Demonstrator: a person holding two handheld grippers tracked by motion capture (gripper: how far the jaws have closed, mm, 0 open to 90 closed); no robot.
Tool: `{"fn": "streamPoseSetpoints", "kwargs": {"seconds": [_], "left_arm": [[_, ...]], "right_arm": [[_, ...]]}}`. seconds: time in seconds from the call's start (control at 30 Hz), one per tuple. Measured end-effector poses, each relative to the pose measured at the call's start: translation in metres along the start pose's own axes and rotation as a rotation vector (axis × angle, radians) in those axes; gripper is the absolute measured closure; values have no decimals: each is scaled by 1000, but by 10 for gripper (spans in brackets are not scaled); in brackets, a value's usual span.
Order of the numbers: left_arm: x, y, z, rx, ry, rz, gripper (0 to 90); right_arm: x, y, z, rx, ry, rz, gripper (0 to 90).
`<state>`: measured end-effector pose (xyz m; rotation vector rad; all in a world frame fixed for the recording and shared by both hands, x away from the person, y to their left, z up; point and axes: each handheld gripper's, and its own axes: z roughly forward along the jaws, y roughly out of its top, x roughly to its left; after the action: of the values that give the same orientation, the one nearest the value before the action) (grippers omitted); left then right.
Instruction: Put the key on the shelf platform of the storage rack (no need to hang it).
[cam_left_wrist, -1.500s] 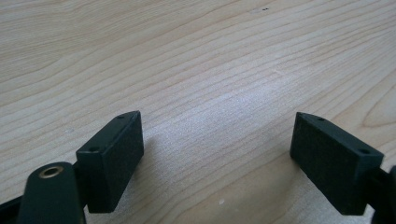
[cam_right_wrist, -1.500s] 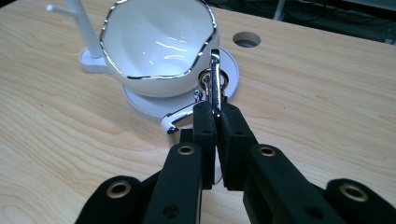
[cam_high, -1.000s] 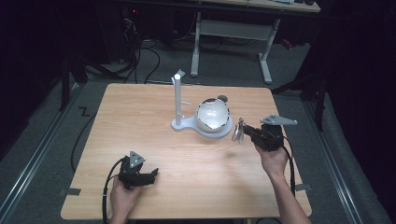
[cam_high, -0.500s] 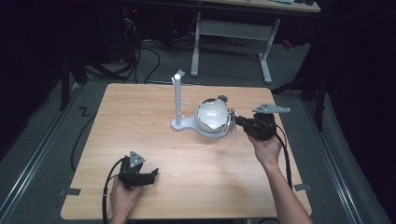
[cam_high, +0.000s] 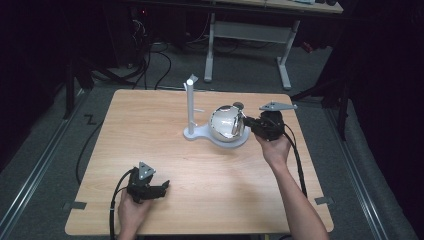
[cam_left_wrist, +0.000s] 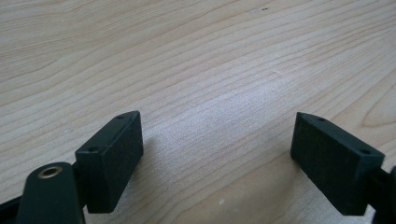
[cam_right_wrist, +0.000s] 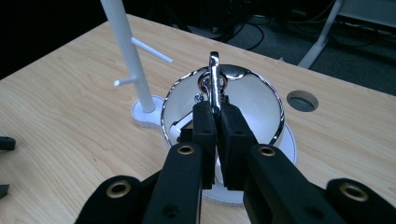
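The shiny chrome dome-shaped lid (cam_right_wrist: 223, 105) sits on the white round stand base (cam_high: 241, 143) toward the table's far right, its metal loop handle (cam_right_wrist: 214, 81) pinched between the right gripper (cam_right_wrist: 216, 122)'s closed jaws. Best lift it straight, keeping the thin loop centred. The left gripper (cam_high: 161, 188) rests near-left, jaws apart on nothing.

nothing readable anywhere i can see, no labels, brands or numbers on the table, the stand or my grippers.
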<state>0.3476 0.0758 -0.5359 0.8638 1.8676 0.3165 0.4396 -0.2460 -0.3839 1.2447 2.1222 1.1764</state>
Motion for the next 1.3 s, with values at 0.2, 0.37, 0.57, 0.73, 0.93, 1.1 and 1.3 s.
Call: {"fn": "streamPoseSetpoints", "kwargs": {"seconds": [0.2,0.37,0.57,0.73,0.93,1.1,1.3], "left_arm": [[0,0,0,0,1,-2,173],[0,0,0,0,0,0,173],[0,0,0,0,0,0,173],[0,0,0,0,0,0,173],[0,0,0,0,-1,1,173],[0,0,0,0,0,0,173],[0,0,0,0,0,0,174]], "right_arm": [[-6,0,7,-2,-7,14,869],[-9,0,11,-1,-11,22,869],[-7,5,13,-5,-11,13,869],[-6,8,18,4,-13,7,869],[-6,6,27,17,-11,13,900],[-5,4,32,40,-24,0,900],[-6,-7,38,61,-12,17,900]]}}
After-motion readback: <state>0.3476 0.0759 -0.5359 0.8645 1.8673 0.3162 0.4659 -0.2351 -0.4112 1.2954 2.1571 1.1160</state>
